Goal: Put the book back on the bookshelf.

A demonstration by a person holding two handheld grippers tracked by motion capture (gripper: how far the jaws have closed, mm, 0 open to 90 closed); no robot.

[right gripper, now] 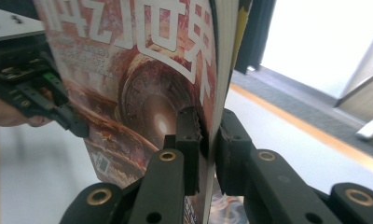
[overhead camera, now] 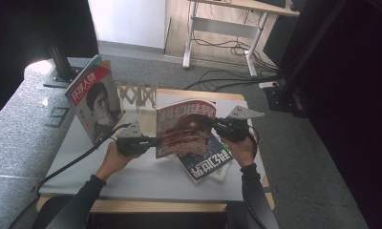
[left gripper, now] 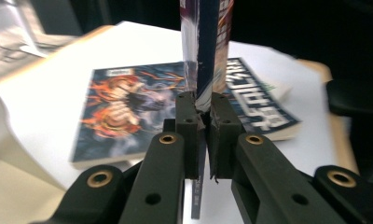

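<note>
Red-brown magazine [overhead camera: 185, 128], upright, glossy cover, white title characters

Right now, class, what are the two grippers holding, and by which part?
Both hold the red magazine upright: the left gripper clamps its left edge, the right gripper its right edge.

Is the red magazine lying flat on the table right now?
No. The red magazine stands upright above the table, clamped at its edges by the left gripper and the right gripper.
</note>
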